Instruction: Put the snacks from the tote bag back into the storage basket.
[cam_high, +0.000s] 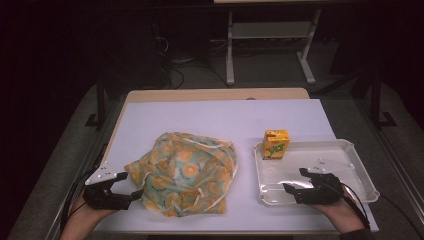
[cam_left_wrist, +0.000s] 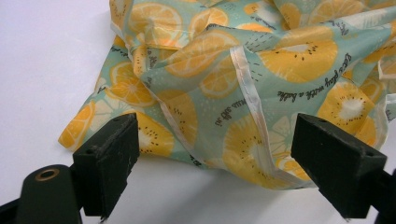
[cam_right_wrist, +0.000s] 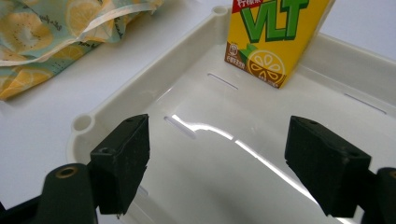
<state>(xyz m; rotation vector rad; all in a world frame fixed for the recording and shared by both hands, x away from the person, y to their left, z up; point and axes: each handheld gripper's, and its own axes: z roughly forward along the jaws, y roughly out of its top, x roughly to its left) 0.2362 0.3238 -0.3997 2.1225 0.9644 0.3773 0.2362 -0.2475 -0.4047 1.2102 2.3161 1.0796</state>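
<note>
The crumpled fruit-print bag is taking up the left-centre of the table, reaching close to the near edge, so nothing is passing low there without brushing cloth. Between the bag and the white tray a bare strip of table is running from the near edge to the far edge. The far half of the table is lying open. Inside the tray, the juice carton is standing upright in the far left corner (it seems to be touching the rim, though the angle is poor), while the rest of the tray floor is staying free. The tray's raised rim is blocking any low sideways entry.
</note>
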